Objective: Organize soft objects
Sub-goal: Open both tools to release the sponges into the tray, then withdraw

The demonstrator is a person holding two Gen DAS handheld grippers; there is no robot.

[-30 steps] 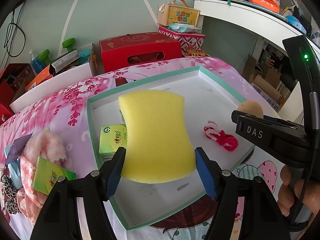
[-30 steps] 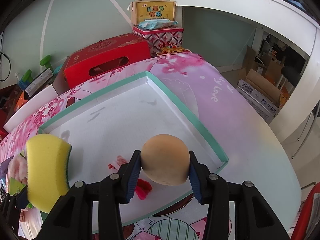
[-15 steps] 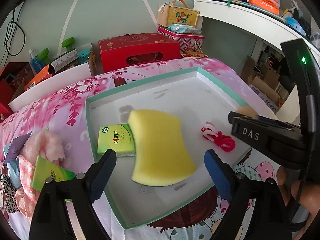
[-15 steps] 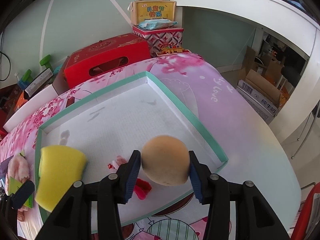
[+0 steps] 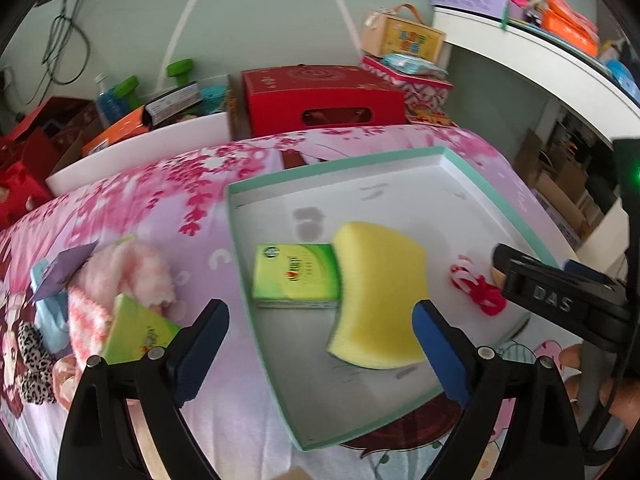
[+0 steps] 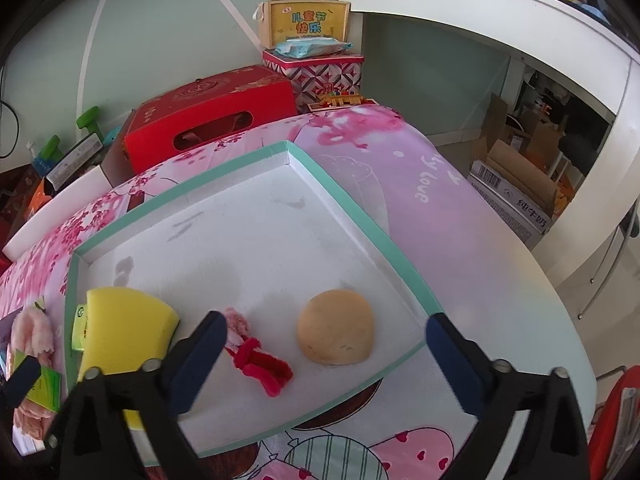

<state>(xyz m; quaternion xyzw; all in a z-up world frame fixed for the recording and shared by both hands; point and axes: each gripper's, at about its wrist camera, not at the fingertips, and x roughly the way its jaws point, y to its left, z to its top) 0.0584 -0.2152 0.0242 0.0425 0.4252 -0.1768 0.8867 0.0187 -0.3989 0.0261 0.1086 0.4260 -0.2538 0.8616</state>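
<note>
A white tray with a teal rim (image 5: 236, 240) lies on the pink flowered cloth. In it are a yellow sponge (image 5: 380, 292), a green tissue pack (image 5: 296, 276) touching its left side, a red-and-white fuzzy piece (image 5: 476, 288) and a tan squishy bun (image 6: 336, 332). My left gripper (image 5: 320, 312) hangs above the tray's near left part, jaws opening, pads clear of the sponge. My right gripper (image 6: 326, 324) is over the near right corner, jaws opening wide, with the bun lying free between them. The sponge (image 6: 124, 332) and the fuzzy piece (image 6: 256, 356) sit to its left.
Left of the tray lie pink fluffy socks (image 5: 132, 268), a second green pack (image 5: 136, 332) and a leopard-print item (image 5: 32, 356). A red box (image 5: 324, 100) stands behind the table. A white desk (image 6: 520, 40) and cardboard boxes (image 6: 516, 192) are to the right.
Both grippers opened. The sponge dropped from the left jaws into the tray beside the green pack, and the left gripper shifted left. The bun fell from the right jaws onto the tray.
</note>
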